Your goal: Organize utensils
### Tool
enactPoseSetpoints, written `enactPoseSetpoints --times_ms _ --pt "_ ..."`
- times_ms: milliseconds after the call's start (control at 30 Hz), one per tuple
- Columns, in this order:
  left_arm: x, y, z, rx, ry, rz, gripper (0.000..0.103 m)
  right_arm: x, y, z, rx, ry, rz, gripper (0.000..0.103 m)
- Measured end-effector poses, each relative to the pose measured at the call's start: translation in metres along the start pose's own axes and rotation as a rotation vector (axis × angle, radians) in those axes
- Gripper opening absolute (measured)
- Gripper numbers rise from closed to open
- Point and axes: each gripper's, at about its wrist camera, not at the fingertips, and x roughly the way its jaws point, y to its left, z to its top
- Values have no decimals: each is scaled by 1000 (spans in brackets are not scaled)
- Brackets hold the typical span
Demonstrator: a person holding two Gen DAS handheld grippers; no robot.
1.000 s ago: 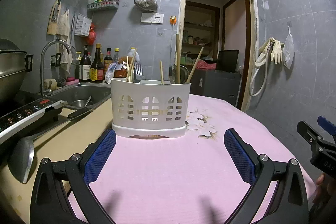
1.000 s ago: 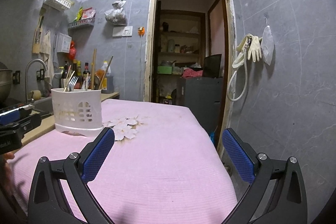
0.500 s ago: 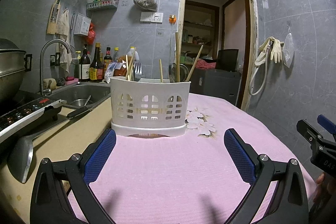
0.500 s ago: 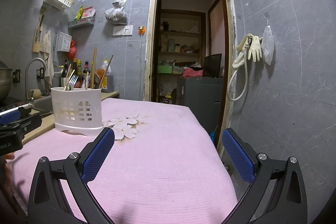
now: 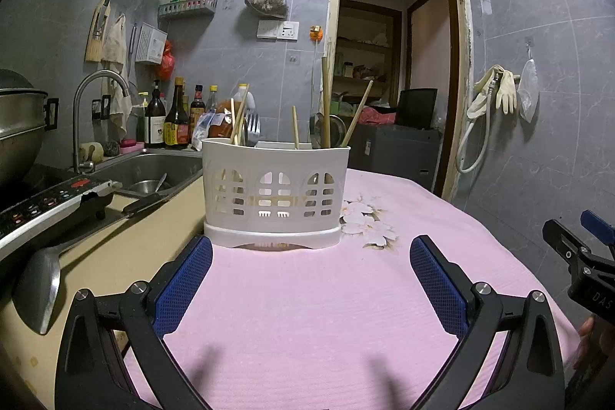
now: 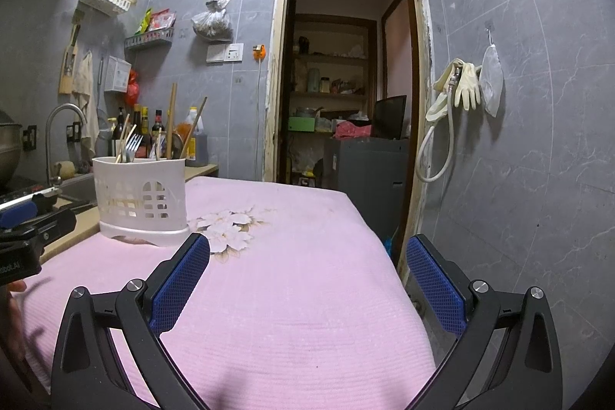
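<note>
Here chopsticks [image 5: 326,102] stand handle-up in the caddy [image 5: 275,193], both grippers' fingers [image 5: 183,289] wide, empty.

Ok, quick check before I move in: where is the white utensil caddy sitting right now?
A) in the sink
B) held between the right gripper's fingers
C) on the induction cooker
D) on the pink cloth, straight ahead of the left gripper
D: the white utensil caddy stands upright on the pink cloth, straight ahead of the open left gripper; the right gripper is open and empty.
</note>
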Motion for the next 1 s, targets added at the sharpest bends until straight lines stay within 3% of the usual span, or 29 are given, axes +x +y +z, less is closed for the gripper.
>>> enactPoseSetpoints --times_ms 1000 --pt "0 2 -1 3 1 4 101 2 -1 -4 0 6 1 103"
